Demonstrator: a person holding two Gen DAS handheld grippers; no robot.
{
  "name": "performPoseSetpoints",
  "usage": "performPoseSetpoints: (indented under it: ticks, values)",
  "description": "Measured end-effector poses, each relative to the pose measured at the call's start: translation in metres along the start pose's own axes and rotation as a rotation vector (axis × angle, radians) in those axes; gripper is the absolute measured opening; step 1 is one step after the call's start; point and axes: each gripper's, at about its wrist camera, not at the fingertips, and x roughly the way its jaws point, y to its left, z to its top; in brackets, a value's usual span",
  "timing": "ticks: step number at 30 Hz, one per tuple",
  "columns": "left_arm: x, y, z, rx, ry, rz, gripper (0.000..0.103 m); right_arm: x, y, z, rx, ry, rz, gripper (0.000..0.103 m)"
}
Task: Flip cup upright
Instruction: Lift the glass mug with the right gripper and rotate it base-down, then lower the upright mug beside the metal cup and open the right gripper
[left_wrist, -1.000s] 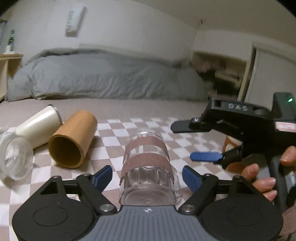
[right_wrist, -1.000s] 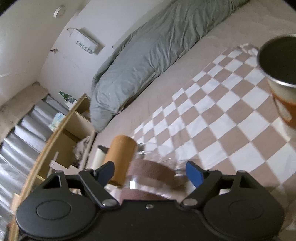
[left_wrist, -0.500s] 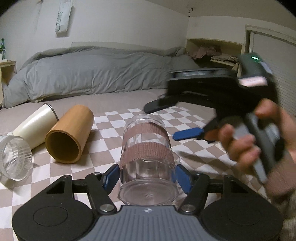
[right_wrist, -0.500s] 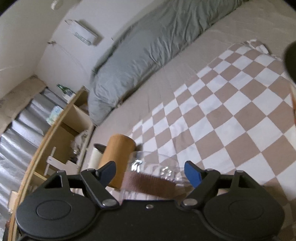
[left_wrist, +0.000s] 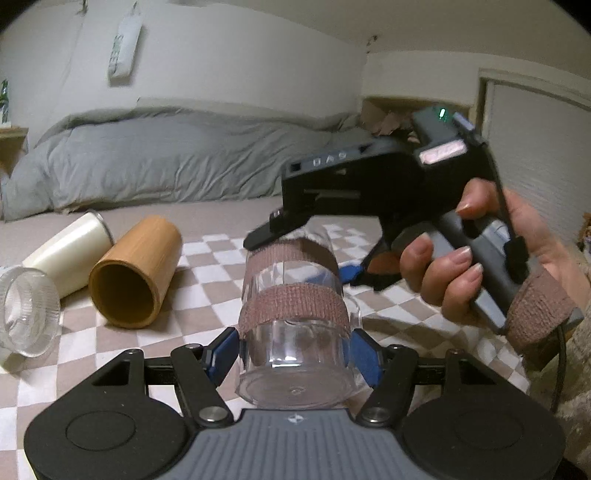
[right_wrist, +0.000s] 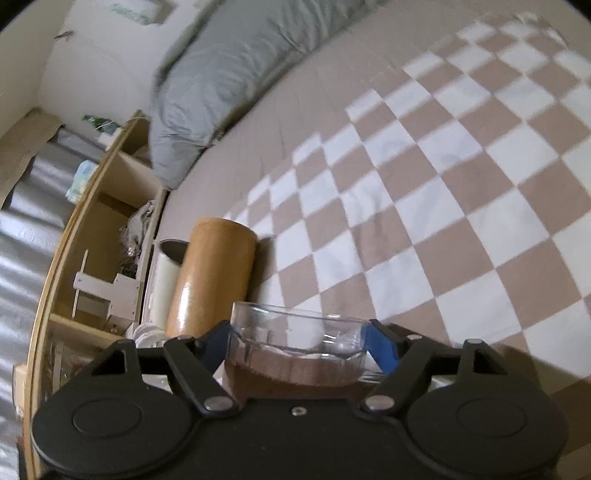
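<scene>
Two brown fabric bands wrap the clear cup (left_wrist: 293, 314), which lies on its side with its thick base toward the left camera and its mouth pointing away toward 12 o'clock. Its wall is see-through, with bright glints near the base. The left tool (left_wrist: 293, 350) is narrowed onto it, one blue pad (left_wrist: 221, 350) pressed to the wall at 9 o'clock and the other at 3 o'clock, close to the base.

In the right wrist view the same cup (right_wrist: 295, 350) sits between that tool's blue pads, its clear rim toward 12 o'clock and a brown band below it. The right tool (right_wrist: 297, 347) is closed in narrow against the cup's sides, so both tools grip it. From the left view the right tool (left_wrist: 295, 254) reaches in from 2 o'clock, held by a hand (left_wrist: 480, 254), its upper finger lying over the cup's far end.

At 9 o'clock of the cup a wooden tumbler (left_wrist: 135, 273) lies on its side, mouth toward the camera, with a cream cup (left_wrist: 70, 254) touching it behind and a ribbed glass (left_wrist: 27, 310) at the far left edge. All lie on a checked cloth (left_wrist: 207, 288) spread over the bed, with a grey duvet (left_wrist: 166, 162) at 12 o'clock.
</scene>
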Motion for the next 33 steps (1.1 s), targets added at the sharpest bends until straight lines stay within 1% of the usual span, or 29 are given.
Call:
performPoseSetpoints:
  ticks: [3, 6, 9, 13, 17, 21, 24, 27, 29, 33]
  values:
    - [0.005, -0.007, -0.003, 0.008, -0.033, -0.030, 0.066, -0.022, 0.017, -0.007, -0.129, -0.074, -0.016, 0.078]
    - [0.017, -0.019, -0.003, 0.029, -0.053, -0.045, 0.066, -0.050, 0.038, -0.018, -0.297, -0.170, -0.078, 0.078]
    - [0.032, -0.033, -0.001, 0.059, -0.077, -0.040, 0.066, -0.075, 0.053, -0.028, -0.454, -0.239, -0.145, 0.078]
    - [0.050, -0.051, 0.002, 0.055, -0.116, -0.061, 0.066, -0.100, 0.060, -0.033, -0.610, -0.297, -0.225, 0.078]
    - [0.069, -0.068, 0.002, 0.055, -0.136, -0.073, 0.066, -0.118, 0.060, -0.032, -0.716, -0.327, -0.305, 0.078]
    - [0.084, -0.080, -0.003, 0.090, -0.138, -0.041, 0.066, -0.125, 0.054, -0.033, -0.794, -0.319, -0.357, 0.078]
    - [0.091, -0.086, -0.008, 0.098, -0.118, -0.047, 0.066, -0.128, 0.049, -0.036, -0.815, -0.297, -0.374, 0.078]
    - [0.096, -0.088, -0.012, 0.098, -0.098, -0.048, 0.066, -0.124, 0.041, -0.034, -0.795, -0.270, -0.384, 0.078]
    - [0.096, -0.089, -0.013, 0.102, -0.109, -0.041, 0.066, -0.122, 0.034, -0.031, -0.767, -0.254, -0.380, 0.078]
    - [0.096, -0.092, -0.014, 0.096, -0.108, -0.035, 0.066, -0.123, 0.029, -0.030, -0.754, -0.260, -0.363, 0.078]
